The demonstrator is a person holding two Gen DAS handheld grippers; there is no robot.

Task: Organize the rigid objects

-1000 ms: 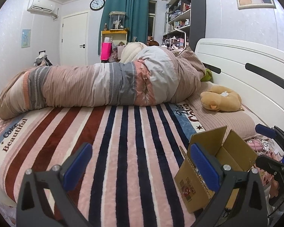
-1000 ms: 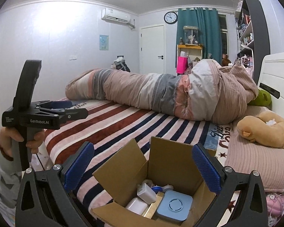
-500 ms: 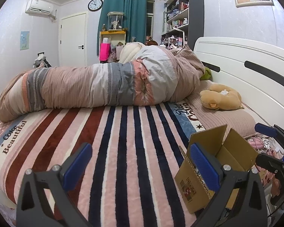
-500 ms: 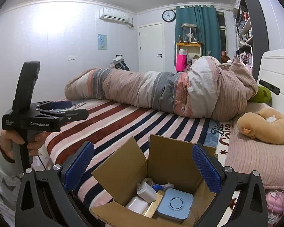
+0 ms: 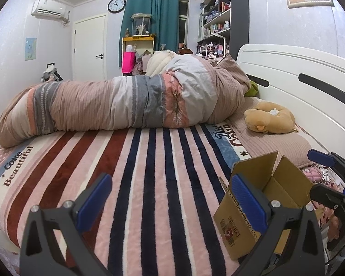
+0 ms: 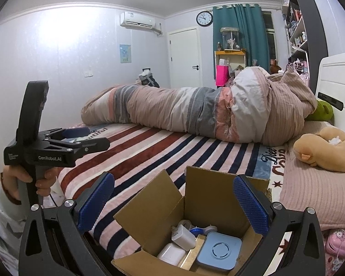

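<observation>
low wrist views, shared bed (image 5: 149,184), box (image 6: 195,207)

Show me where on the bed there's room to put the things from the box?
The striped blanket is bare between the rolled quilt and the cardboard box. Crowded: the box's inside, and the pillow holding a plush toy.

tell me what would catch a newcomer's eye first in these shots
Probably the open cardboard box at the near edge of the bed, holding a pale blue square device and white chargers, with the right tool open just above it. Behind it, a long rolled quilt lies across the striped blanket. The left tool is also open, over the blanket beside the box.
</observation>
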